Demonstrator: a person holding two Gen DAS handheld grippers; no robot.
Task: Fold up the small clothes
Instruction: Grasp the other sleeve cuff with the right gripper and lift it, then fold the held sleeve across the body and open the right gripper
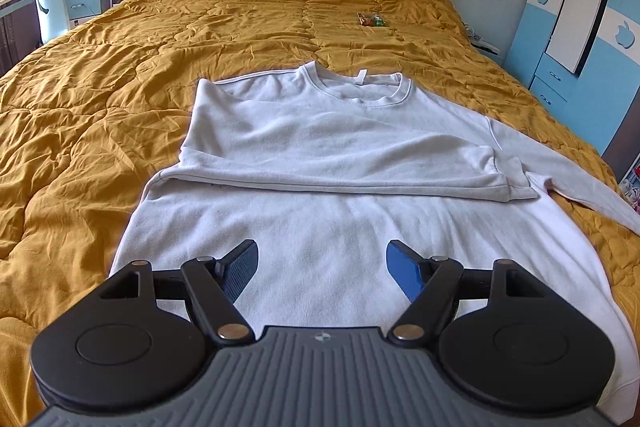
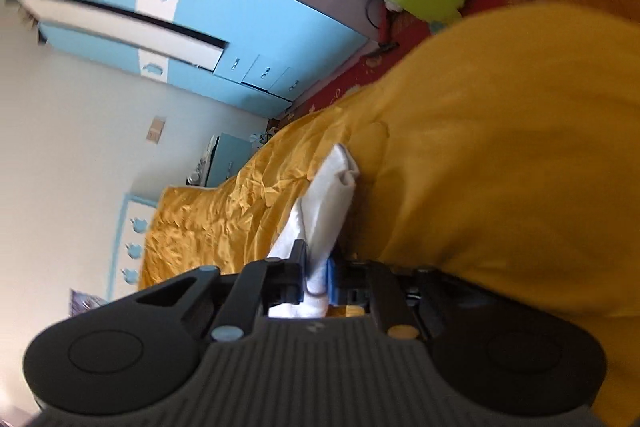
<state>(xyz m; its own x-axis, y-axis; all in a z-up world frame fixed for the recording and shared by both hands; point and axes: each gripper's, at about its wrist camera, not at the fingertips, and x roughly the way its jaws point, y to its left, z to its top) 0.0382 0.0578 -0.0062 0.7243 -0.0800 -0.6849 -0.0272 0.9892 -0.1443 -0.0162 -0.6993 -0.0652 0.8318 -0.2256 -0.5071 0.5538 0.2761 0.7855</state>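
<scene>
Left tongs (image 1: pixel 322 269): a grey ribbed housing fills the lower frame, bearing a small round emblem at its top centre. Two black rounded lobes flank it, each with a shallow circular recess. Black link arms run forward from the housing, pinned with silver rivets at both ends. The fingers (image 1: pixel 404 273) carry blue pads; the left pad shows a fine ribbed texture and reads darker.

Right tongs (image 2: pixel 316 277): same build, grey ribbed housing with a pale emblem, black lobes with circular recesses, black links, rivets, blue pads. The picture is blurred; finer detail cannot be read.
</scene>
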